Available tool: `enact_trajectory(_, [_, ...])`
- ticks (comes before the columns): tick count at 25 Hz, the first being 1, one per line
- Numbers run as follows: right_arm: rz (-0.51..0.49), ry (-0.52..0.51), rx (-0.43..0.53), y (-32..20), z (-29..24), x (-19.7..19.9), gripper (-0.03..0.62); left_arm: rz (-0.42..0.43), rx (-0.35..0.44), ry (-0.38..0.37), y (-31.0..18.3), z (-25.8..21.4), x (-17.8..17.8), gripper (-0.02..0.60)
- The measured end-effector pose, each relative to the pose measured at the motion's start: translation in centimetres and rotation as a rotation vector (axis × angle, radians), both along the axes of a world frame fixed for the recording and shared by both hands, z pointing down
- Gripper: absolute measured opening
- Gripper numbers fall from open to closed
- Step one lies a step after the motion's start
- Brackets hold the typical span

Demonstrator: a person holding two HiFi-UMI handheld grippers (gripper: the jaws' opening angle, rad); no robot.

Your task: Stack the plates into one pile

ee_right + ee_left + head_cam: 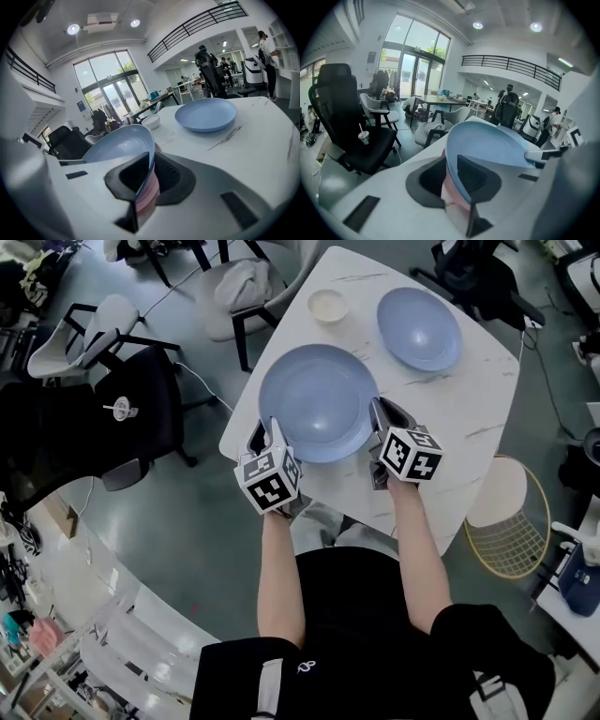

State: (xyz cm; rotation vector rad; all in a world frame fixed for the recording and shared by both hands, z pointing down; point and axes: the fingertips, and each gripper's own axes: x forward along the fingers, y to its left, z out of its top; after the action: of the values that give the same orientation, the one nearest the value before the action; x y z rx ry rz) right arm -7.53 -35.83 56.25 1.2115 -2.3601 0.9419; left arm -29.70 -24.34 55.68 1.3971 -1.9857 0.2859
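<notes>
A bright open-plan office with tall windows and a railed upper gallery surrounds a white, faintly veined surface [469, 409] on a grey floor. Over the near half of it sits the large blue plate [314, 413], held from both sides at once. The left gripper [263, 430] is clamped on the plate's left rim, its jaws narrow with the rim pinched between the pads. The right gripper [382, 418] grips the opposite rim in the same way, its jaws closer together. In both gripper views the plate runs from one pair of jaws across to the other and looks raised clear of the surface, tilted a little.

Farther along the surface, well apart from the held plate, a second blue plate [419, 329] lies flat. A small white bowl [328, 306] stands just to its left, near the far edge.

Off the surface to the left is a black office chair [141, 409] with a lidded drink cup [121, 409] and straw standing on its seat. To the right, beside the surface, is a yellow wire-frame stool [516, 545].
</notes>
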Motion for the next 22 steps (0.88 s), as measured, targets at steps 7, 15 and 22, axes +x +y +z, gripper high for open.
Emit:
enact_trajectory(7, [0.011, 0.026, -0.008, -0.4, 1.7, -2.3, 0.044, -0.013, -0.029, -0.001, 0.0, 1.8, -1.9, 0.089])
enact_trajectory(15, [0.020, 0.033, -0.013, -0.8, 2.7, -2.2, 0.232, -0.060, -0.033, 0.100, 0.2, 4.8, -2.5, 0.238])
enact_trajectory(22, [0.010, 0.048, -0.065, -0.9, 4.5, -1.7, 0.230, -0.047, -0.062, 0.132, -0.1, 6.2, -1.9, 0.232])
